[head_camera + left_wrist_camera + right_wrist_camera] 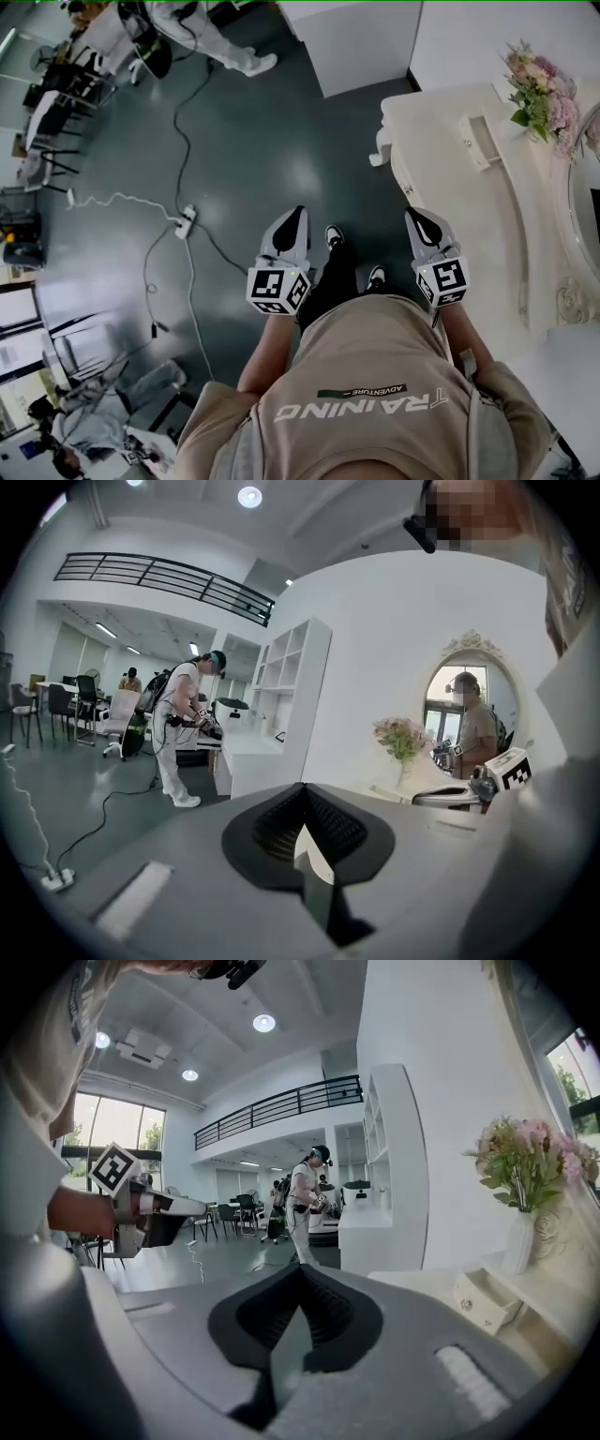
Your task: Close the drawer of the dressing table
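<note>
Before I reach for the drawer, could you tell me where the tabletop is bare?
Bare: the strip of dressing table top between its front edge and the open drawer. Crowded: the back, with flowers and mirror.

Head cam steep-down; dressing table (pixel 431 131) shared.

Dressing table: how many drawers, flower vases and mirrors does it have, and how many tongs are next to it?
Open drawer: 1
Vase of flowers: 1
Mirror: 1
Tongs: 2, the left tongs and the right tongs
Total: 5
</note>
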Motion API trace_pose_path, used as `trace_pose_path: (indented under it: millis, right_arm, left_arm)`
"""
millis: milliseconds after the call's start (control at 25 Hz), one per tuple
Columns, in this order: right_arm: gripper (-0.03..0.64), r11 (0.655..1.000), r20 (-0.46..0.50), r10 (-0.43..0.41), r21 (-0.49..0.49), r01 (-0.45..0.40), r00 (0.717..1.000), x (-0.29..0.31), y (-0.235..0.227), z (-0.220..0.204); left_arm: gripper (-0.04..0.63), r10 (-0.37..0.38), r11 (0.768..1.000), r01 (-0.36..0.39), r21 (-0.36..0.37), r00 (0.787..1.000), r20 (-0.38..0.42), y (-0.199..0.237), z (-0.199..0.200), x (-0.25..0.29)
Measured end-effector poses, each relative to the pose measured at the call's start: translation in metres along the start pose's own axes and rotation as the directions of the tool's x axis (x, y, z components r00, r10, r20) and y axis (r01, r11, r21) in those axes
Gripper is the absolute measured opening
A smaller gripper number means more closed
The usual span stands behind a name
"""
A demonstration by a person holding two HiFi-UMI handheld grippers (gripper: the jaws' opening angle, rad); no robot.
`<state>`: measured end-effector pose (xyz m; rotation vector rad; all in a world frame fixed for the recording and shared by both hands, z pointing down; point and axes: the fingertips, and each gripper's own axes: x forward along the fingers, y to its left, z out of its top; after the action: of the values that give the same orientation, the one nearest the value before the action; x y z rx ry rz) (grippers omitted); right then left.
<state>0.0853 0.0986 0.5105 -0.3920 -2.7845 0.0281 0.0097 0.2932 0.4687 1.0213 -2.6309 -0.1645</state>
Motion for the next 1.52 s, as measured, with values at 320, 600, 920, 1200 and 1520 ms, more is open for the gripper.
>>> trace_pose_path:
  millis: [320,600,920,1200,1520]
  right_arm:
    - [0.003,0.998,-0.009,-0.043,-0.043,0.042,0.999,0.07,-0.007,0.042]
    - [0.002,0.985,0.015,-0.164,-0.059,0.165,0.986,0.102,-0.01,0.062]
    - [0.003,0.965,-0.061,-0.26,-0.064,0.256,0.964,0.094,-0.024,0.051]
    - [0.003,0.968,-0.088,-0.251,-0.041,0.248,0.964,0.103,-0.033,0.039]
    - [0.002,0.971,-0.054,-0.236,0.021,0.237,0.97,0.141,-0.066,0.045]
  left_arm:
    - [0.018,-0.077,0.997,0.076,0.024,0.995,0.062,0.058,0.053,0.063]
    - [0.017,-0.175,0.981,0.173,0.09,0.984,0.019,0.096,0.049,0.1]
    - [0.018,-0.256,0.966,0.255,0.045,0.967,0.006,0.098,0.04,0.131]
    - [0.018,-0.25,0.968,0.251,0.02,0.968,-0.025,0.095,0.027,0.14]
    - [0.018,-0.232,0.969,0.237,0.065,0.97,-0.074,0.103,0.044,0.174]
